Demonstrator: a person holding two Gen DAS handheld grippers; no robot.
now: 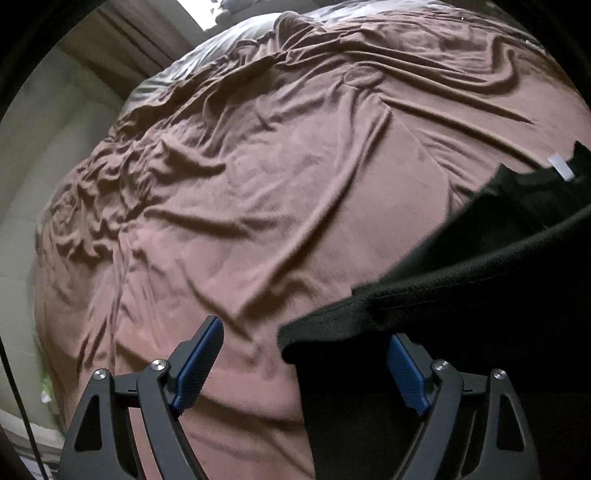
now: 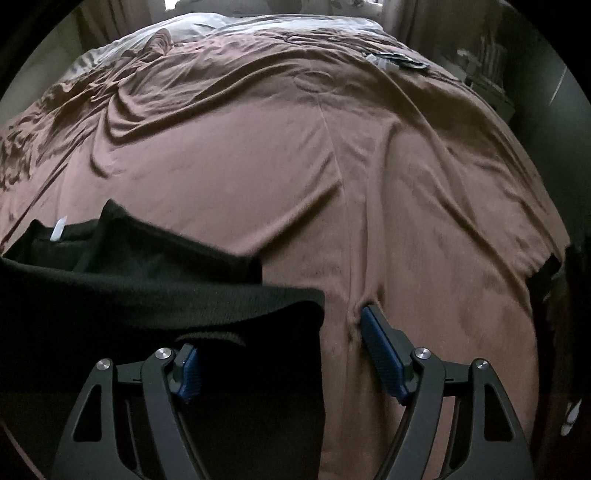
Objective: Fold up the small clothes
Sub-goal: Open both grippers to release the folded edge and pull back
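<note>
A black knit garment [image 1: 480,295] lies on the bed at the right of the left wrist view, its white label [image 1: 561,166] showing at its far side. My left gripper [image 1: 304,330] stands wide open over the garment's near left corner; the cloth hides its right fingertip, and its left pad [image 1: 201,365] is over bare sheet. In the right wrist view the same garment [image 2: 147,295] fills the lower left. My right gripper [image 2: 277,328] is open astride its right edge, the left pad under the cloth and the right fingertip [image 2: 369,321] pressing a dimple into the sheet.
A wrinkled pink-brown sheet [image 2: 332,166] covers the whole bed, heavily creased at the left [image 1: 92,206]. Small dark and white items [image 2: 399,61] lie near the far right corner. Pale bedding [image 2: 221,22] is at the far end, a shelf [image 2: 487,66] beyond the right side.
</note>
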